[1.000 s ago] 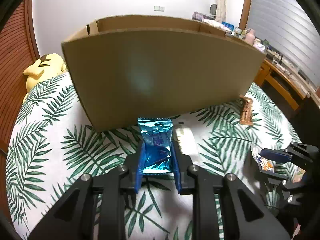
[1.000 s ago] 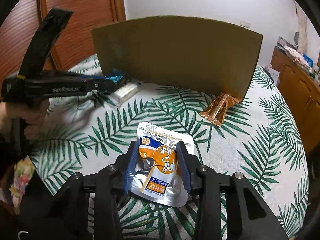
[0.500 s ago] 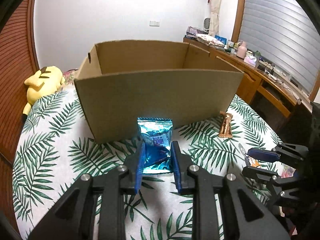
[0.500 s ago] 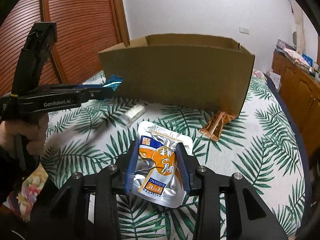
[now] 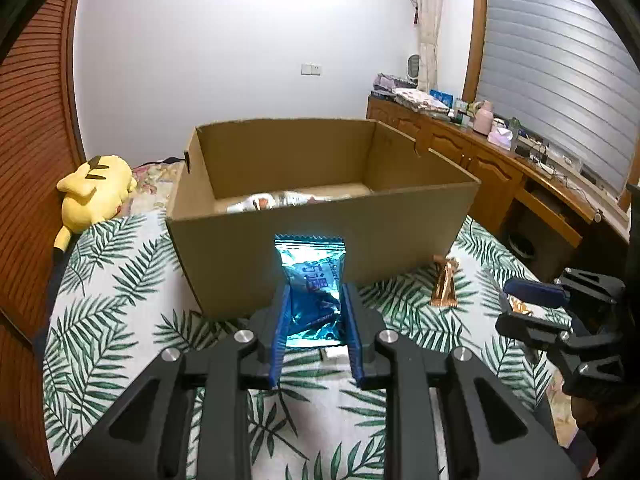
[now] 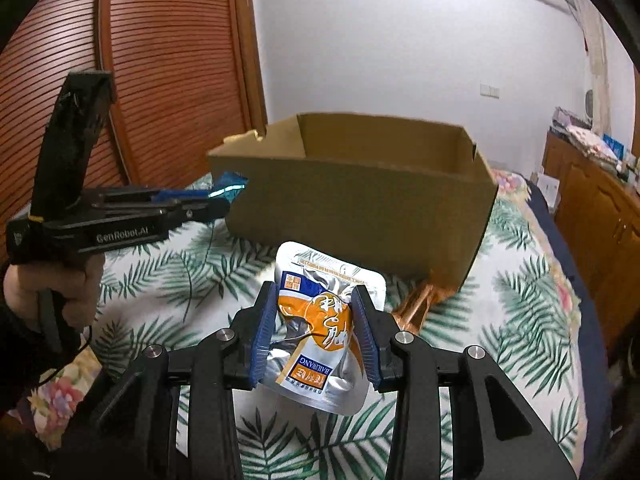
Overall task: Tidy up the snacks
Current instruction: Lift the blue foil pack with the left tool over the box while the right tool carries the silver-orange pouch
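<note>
Snacks partly sorted, by my read: the open cardboard box (image 5: pixel 320 248) on the palm-leaf bedspread (image 5: pixel 112 320) already holds at least one silvery packet (image 5: pixel 276 200), seen over its near wall in the left wrist view, low on the floor of the box. I can't tell how many are in there.

Two more are on their way. My left gripper (image 5: pixel 314 320) has its blue fingers clamped on a shiny blue foil packet (image 5: pixel 312 280), held up just in front of the box's near wall, not yet over the rim. My right gripper (image 6: pixel 316 332) is clamped on a silver pouch w/ orange print (image 6: pixel 320 332), also short of the box, on its near side toward the right corner. Both packs hang clear of the bedspread, so neither is delivered.

Still left, I'd judge: carry both over the rim and let go, then fetch the copper-brown wrapped bar (image 5: pixel 444 286) lying on the bedspread just beside the box's near right corner. Something pale shows under the left gripper, too hidden to name.

Looks of the held items: blue packet is crinkly metallic film w/ a serrated top seal, pinched in at the waist by the pads, top flaring wide. Silver pouch is flat, soft, creased where squeezed, rounded corners, its lettering upside down to the right wrist cam. Both look light and floppy.

A yellow plush toy (image 5: pixel 94 196) sits left of the box, not part of the job.
</note>
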{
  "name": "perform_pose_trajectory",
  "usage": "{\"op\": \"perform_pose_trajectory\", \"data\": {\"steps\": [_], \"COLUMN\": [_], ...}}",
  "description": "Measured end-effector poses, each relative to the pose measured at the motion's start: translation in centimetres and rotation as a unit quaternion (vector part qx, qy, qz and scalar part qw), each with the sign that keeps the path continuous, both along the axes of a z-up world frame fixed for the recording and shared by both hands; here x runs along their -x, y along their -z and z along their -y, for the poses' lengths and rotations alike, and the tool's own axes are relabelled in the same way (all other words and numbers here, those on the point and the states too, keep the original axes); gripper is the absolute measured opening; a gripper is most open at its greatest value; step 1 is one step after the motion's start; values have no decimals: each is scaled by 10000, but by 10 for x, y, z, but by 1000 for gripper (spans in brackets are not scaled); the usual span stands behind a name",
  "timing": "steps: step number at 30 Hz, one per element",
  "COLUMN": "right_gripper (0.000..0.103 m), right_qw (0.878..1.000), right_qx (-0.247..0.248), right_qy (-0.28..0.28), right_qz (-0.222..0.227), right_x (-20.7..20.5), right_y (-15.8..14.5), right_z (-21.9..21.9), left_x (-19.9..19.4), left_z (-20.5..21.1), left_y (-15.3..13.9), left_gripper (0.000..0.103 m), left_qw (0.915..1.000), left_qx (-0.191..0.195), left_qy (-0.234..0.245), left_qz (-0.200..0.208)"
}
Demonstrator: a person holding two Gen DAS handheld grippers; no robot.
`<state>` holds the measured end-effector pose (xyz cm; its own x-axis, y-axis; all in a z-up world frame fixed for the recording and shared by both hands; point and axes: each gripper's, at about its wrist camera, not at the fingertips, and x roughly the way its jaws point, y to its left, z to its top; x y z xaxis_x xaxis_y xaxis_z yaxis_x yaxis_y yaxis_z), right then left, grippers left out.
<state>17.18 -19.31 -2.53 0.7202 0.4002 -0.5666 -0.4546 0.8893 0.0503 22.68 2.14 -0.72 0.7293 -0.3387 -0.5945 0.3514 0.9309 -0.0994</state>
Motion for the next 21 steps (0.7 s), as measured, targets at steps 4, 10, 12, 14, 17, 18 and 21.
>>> {"op": "perform_pose_trajectory", "data": {"steps": [4, 10, 12, 14, 17, 18, 21], "right_gripper": [38, 38, 38, 38, 38, 38, 38], "right_qw": [9999, 9993, 9990, 9987, 9984, 9982, 9979], "right_qx": [-28, 16, 29, 51, 98, 109, 159], "right_qy": [-51, -142, -166, -177, -191, -201, -241], "right_qz": [140, 358, 426, 474, 532, 545, 582], "right_x": [-10, -30, -37, -47, -62, -67, -86], "right_y": [-20, -48, -57, -63, -72, -74, -78], "right_z": [-1, -5, -7, -8, -12, -13, -18], "left_x": [-6, -24, -32, -40, -54, -59, -73], "left_z": [0, -1, -2, -3, -5, -5, -5], "left_y": [-15, -40, -46, -49, -54, -55, -57], "left_gripper": [23, 23, 23, 23, 23, 23, 23], "left_qw": [10000, 9996, 9995, 9994, 9992, 9991, 9991], "left_qx": [37, 66, 69, 91, 126, 132, 140], "left_qy": [-17, -41, -57, -74, -93, -94, -107], "left_qz": [85, 272, 318, 334, 364, 380, 384]}}
